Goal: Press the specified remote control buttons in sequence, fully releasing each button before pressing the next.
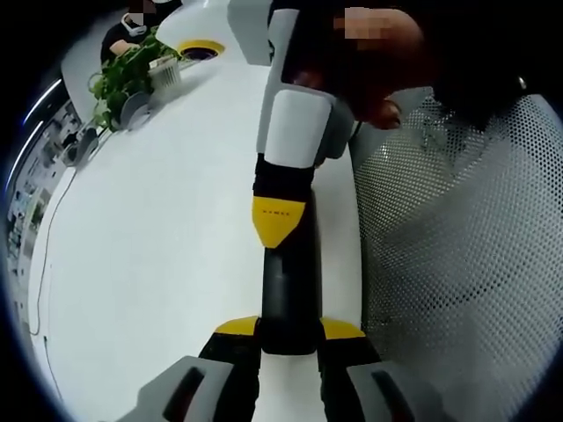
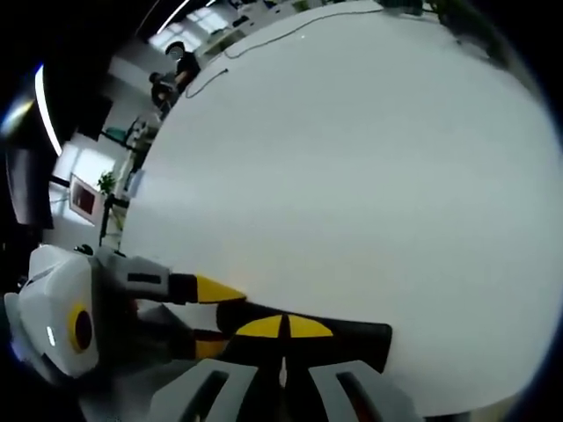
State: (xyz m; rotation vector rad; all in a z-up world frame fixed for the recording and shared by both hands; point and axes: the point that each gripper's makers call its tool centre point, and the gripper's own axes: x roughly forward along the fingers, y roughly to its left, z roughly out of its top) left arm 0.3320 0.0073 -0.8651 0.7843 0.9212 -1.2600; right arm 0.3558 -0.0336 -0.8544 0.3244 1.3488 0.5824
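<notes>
My left gripper (image 1: 288, 338) clamps the near end of the black remote control (image 1: 288, 281), which runs straight away from its jaws along the white worktop (image 1: 158, 246); my right gripper (image 2: 283, 327), jaws pinched together, comes down crosswise onto the remote's face

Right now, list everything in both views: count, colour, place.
remote control: one, black, on the table, clamped between the left jaws
table: one, white, under everything
plant: one, green, far end of the table
ring: one, yellow, on the table beyond the plant
cable: one, thin and dark, along the table edge
chair: one, white mesh, beside the table
left hand-held gripper: white and black, yellow tips, shut on the remote control
right hand-held gripper: same colours, shut, tip at the remote control
</notes>
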